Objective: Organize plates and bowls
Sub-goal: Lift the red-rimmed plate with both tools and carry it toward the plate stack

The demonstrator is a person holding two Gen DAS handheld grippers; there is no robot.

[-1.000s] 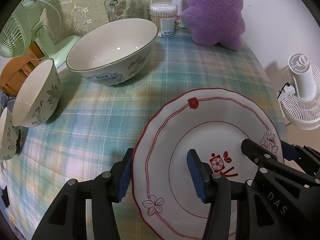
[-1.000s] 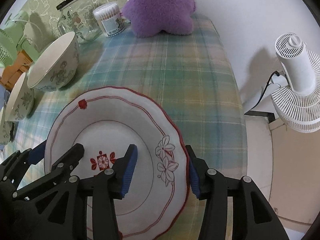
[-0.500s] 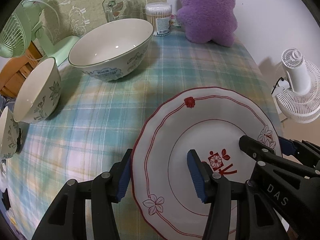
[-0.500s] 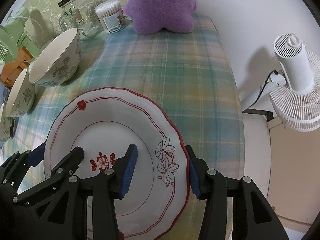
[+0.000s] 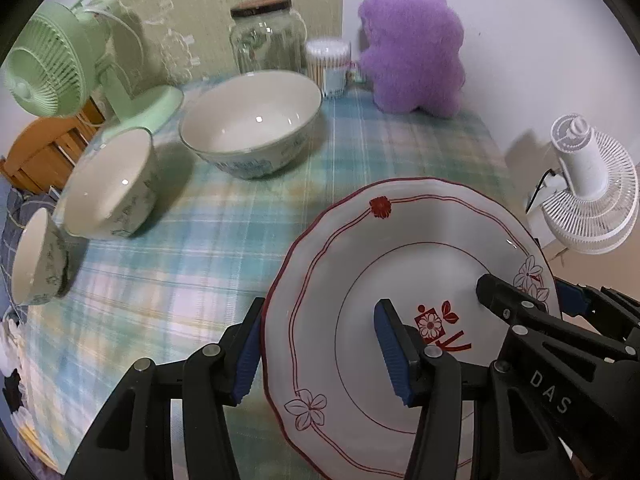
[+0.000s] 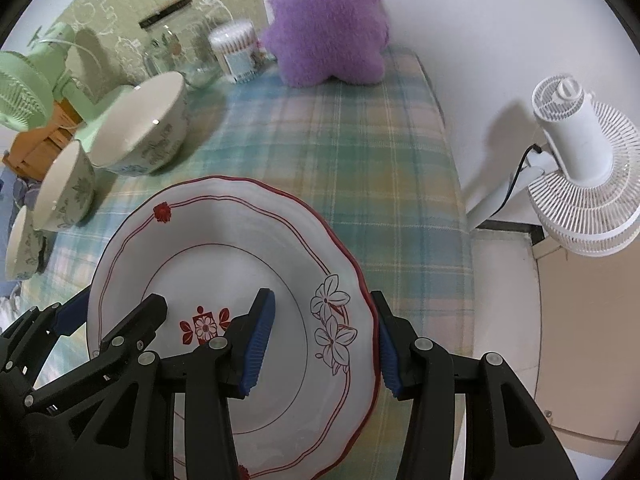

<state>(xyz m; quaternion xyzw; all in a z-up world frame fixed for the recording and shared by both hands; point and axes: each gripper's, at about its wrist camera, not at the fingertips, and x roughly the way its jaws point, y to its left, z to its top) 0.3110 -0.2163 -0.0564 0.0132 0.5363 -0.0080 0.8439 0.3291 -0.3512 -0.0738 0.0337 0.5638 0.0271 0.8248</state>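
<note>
plates: 1, a white plate (image 5: 404, 264) with red scalloped rim and red flower marks, near edge of the plaid tablecloth (image 5: 208, 248), right of the bowls.
bowls: 3 in a row along the left side; a large bowl (image 5: 252, 120) farthest, a middle bowl (image 5: 108, 184) nearer, a small bowl (image 5: 34, 258) nearest the left edge; all upright and apart from the plate.
left gripper (image 5: 320, 344): jaws stood wide apart, 1 blue pad outside the plate's left rim, the other over its inner face; whether the pads pressed the plate could not be told.
right gripper (image 6: 324, 336): jaws wide apart in the same way, straddling the plate's right rim, 1 pad over the face, 1 outside the rim; contact could not be told.
fans: 2, a green fan (image 5: 52, 76) at the table's far left, a white fan (image 6: 576, 168) off the table to the right.
other things at the back: 1 glass jar (image 5: 266, 36), 1 tub of cotton swabs (image 5: 328, 66), 1 purple plush toy (image 5: 412, 44).
change from 1 s before: both grippers sat farther back and higher from the bowls, the whole far wall showed, and the plate kept its place between the 2 pairs of jaws.
</note>
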